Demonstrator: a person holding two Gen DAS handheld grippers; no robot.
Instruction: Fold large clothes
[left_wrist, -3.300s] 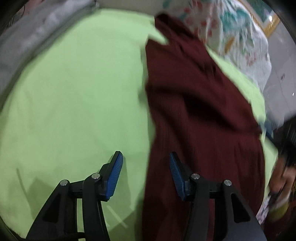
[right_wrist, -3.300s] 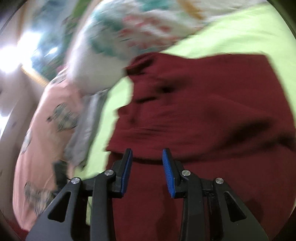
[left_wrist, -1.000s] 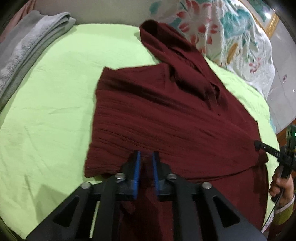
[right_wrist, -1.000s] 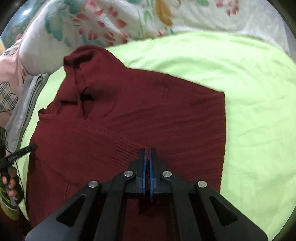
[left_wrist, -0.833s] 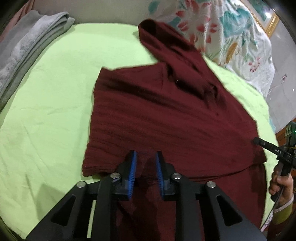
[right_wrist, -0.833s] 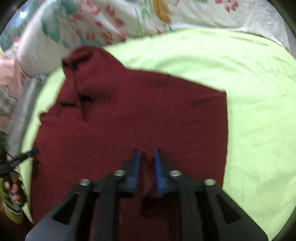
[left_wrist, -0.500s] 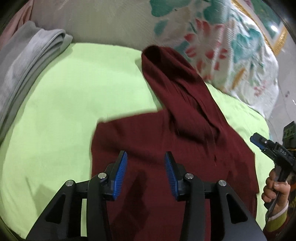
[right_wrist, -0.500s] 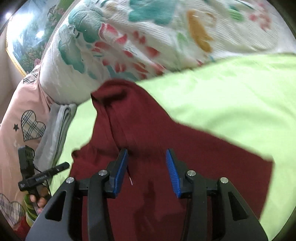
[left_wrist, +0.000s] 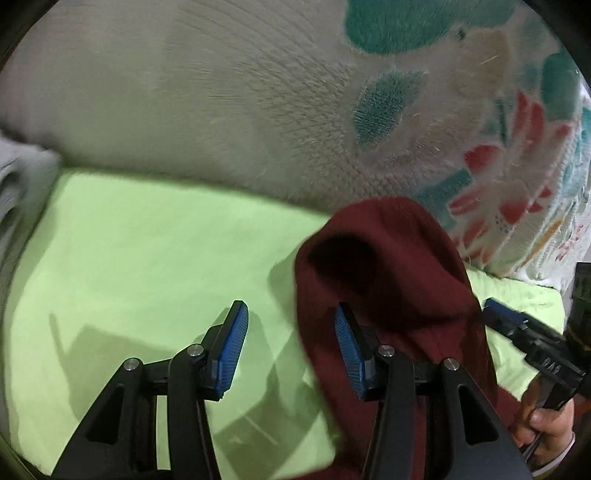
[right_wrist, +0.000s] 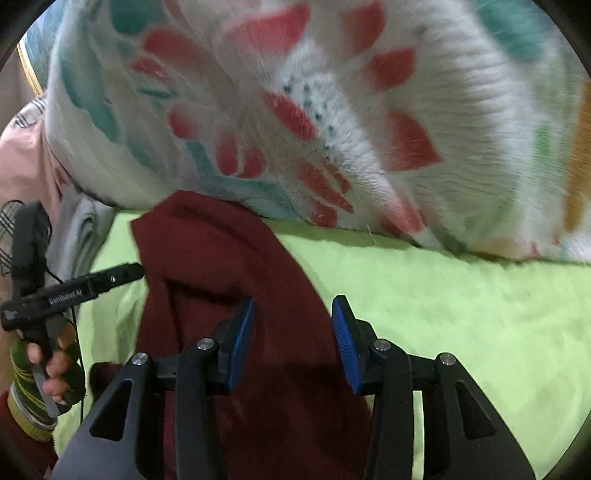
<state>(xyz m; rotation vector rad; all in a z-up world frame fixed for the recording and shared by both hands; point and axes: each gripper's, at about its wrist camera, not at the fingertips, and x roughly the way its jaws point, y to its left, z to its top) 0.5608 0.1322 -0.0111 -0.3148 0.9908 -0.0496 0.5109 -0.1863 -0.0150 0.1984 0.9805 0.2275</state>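
Observation:
A dark red knit garment (left_wrist: 384, 266) lies on the lime-green bed sheet (left_wrist: 129, 258), its narrow far end up against the floral pillow. My left gripper (left_wrist: 291, 310) hovers at that end's left edge. Its jaws are opening and nothing is gripped; the right finger is over the cloth and the left over bare sheet. In the right wrist view the garment (right_wrist: 221, 266) runs under my right gripper (right_wrist: 293, 301), which is open and holds nothing, at the cloth's right edge. Each view shows the other gripper held in a hand (right_wrist: 55, 369).
A big floral pillow or blanket (right_wrist: 332, 110) walls off the far side of the bed (right_wrist: 461, 314). Folded grey cloth (left_wrist: 18, 192) lies at the far left, beside pink bedding (right_wrist: 22, 166) with a checked heart print.
Both grippers, earlier shut on the garment's folded near edge, have let it go and opened. Both have moved forward over the cloth to its far end by the pillow.

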